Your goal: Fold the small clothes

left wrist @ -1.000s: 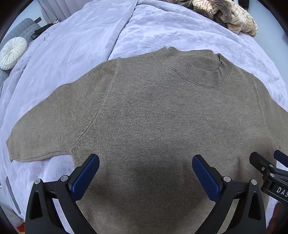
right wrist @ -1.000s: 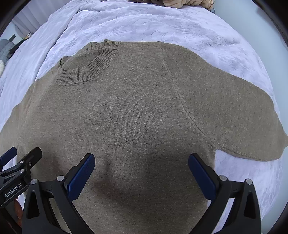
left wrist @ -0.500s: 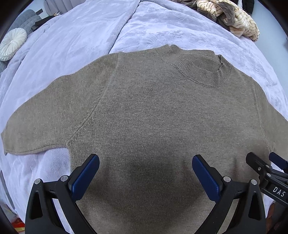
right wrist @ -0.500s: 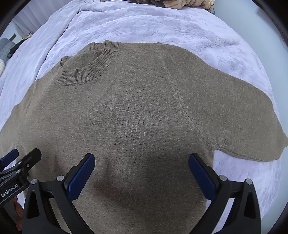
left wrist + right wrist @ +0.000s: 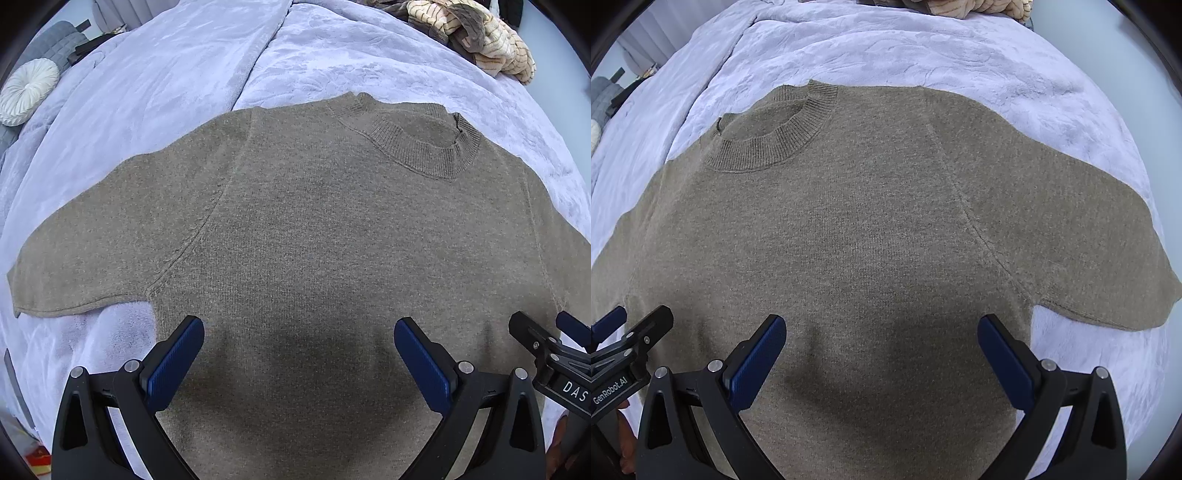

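Left wrist view: sweater (image 5: 314, 240) has slid slightly nearer, flat on the bed (image 5: 166, 74); both claws, left claw (image 5: 299, 354) and right claw (image 5: 881, 350), spread above its hem, folding unstarted

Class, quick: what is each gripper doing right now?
Left gripper: open, holding nothing, over the sweater.
Right gripper: open, holding nothing, over the same sweater.

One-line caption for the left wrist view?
Open left claw above a flat taupe knit top on a lavender blanket.
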`<state>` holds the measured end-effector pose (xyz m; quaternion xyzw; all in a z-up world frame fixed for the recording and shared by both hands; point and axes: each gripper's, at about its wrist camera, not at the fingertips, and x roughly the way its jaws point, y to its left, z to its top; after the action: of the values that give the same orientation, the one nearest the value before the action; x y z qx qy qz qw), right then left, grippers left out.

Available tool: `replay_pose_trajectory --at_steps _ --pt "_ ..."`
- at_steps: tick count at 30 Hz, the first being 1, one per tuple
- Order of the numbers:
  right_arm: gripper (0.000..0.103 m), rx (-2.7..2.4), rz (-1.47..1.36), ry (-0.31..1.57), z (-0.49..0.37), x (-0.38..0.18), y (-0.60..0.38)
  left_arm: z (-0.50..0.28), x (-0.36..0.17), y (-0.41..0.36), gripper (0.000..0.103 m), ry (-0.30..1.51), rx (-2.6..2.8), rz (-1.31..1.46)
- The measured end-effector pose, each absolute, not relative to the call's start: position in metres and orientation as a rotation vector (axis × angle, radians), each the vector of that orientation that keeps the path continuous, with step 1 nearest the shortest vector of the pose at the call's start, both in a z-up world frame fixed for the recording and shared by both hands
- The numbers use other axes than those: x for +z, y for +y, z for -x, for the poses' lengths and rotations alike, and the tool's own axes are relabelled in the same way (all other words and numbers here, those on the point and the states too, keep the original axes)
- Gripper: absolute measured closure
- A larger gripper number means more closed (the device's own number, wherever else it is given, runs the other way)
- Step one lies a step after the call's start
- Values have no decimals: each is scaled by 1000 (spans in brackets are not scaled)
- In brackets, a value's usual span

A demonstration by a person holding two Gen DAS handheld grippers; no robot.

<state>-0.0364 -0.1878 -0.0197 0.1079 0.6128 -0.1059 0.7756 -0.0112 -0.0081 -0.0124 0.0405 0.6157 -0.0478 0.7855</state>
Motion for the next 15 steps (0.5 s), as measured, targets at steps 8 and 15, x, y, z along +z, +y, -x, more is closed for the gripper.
replay_pose_trajectory --at_steps 8,15 --pt "0 -219 -235 1317 35 -20 -180 10 -16 -5 0 1342 -121 -72" --pt "0 -238 -216 1311 33 -20 -176 10 -16 -4 0 1340 -128 -55"
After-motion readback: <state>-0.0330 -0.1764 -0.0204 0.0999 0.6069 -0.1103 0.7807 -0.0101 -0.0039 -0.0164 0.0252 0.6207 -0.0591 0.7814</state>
